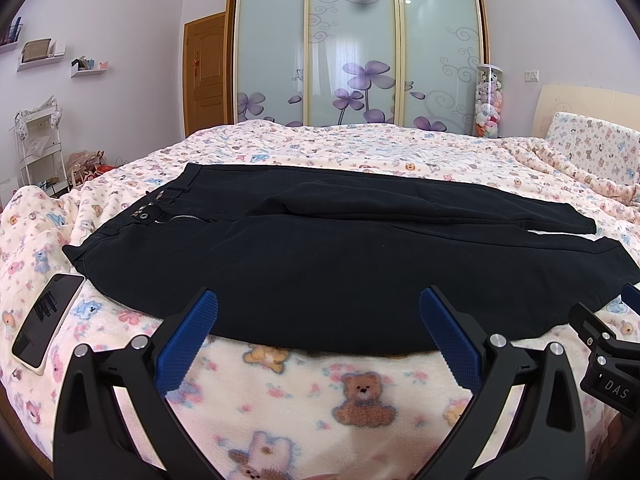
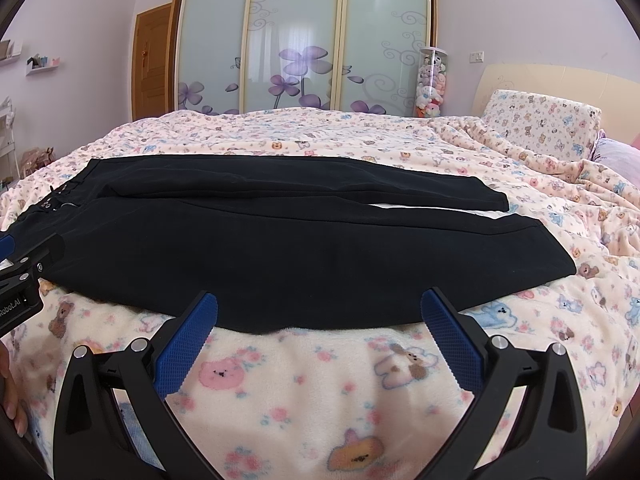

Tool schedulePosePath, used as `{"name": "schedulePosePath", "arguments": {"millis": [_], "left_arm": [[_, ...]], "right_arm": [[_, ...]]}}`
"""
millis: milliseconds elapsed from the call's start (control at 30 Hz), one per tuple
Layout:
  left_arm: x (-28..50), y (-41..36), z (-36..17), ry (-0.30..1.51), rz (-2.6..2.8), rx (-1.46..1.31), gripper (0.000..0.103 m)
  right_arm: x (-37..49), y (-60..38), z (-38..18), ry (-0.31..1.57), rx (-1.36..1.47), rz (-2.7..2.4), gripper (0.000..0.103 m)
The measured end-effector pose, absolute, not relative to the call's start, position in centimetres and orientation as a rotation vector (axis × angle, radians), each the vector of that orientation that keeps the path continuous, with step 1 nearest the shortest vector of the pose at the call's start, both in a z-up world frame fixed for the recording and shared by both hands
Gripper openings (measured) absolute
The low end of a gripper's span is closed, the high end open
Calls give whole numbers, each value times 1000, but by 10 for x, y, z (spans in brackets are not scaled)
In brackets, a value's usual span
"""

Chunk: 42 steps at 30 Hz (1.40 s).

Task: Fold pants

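- Left gripper [image 1: 318, 312] hangs just short of the pants' near edge, jaws spread wide and holding nothing; its blue pads [image 1: 188, 340] sit over the blanket with their tips at the hem of the cloth.
- Right gripper [image 2: 319, 312] stands the same way further toward the cuffs, wide and empty, tips at the same near edge.
- Pants [image 1: 320, 248] lie flat across the bed [image 1: 360, 148], waistband to the left with the zip showing, the two legs running right, side by side with a thin pale gap between them near the cuffs.
- Phone [image 1: 46, 318] rests on the blanket just beside the waistband corner, apart from the cloth.
- My reading: nothing is folded yet, and the first step is likely to pinch the near leg's edge at two points and carry it over the far leg.
- Risk: the blanket is plush and the pants lie right on it, so a low pinch could catch fleece along with the trouser edge and drag the bedding up.
- Risk: the dark fabric looks soft; if only the top layer is taken, the leg would peel open instead of turning over whole.
- Risk: if the two grippers lift unevenly, the leg would twist and the seams land askew.
- Risk: a sweep leftward near the waistband could nudge the phone toward the bed's edge.
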<state>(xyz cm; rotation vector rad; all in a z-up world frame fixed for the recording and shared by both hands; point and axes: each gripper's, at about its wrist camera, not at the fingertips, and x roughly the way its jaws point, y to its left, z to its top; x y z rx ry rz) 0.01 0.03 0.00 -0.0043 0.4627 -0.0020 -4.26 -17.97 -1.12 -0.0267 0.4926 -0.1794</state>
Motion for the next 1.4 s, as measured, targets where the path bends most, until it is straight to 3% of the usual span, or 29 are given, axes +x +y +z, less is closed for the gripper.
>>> {"name": "schedulePosePath", "arguments": {"millis": [467, 800, 1100, 1333, 1400], "left_arm": [[13, -15, 16, 438, -14, 11, 101], [55, 3, 27, 350, 137, -33, 101], [72, -4, 4, 455, -12, -9, 101], [85, -13, -9, 534, -143, -18, 101], [91, -13, -12, 556, -199, -48, 101]], "right_arm": [[-13, -234, 28, 496, 196, 91, 102], [57, -347, 51, 563, 308, 114, 102], [150, -463, 63, 593, 397, -32, 102], [223, -532, 38, 653, 488, -136, 102], [240, -543, 27, 682, 478, -153, 91]]}}
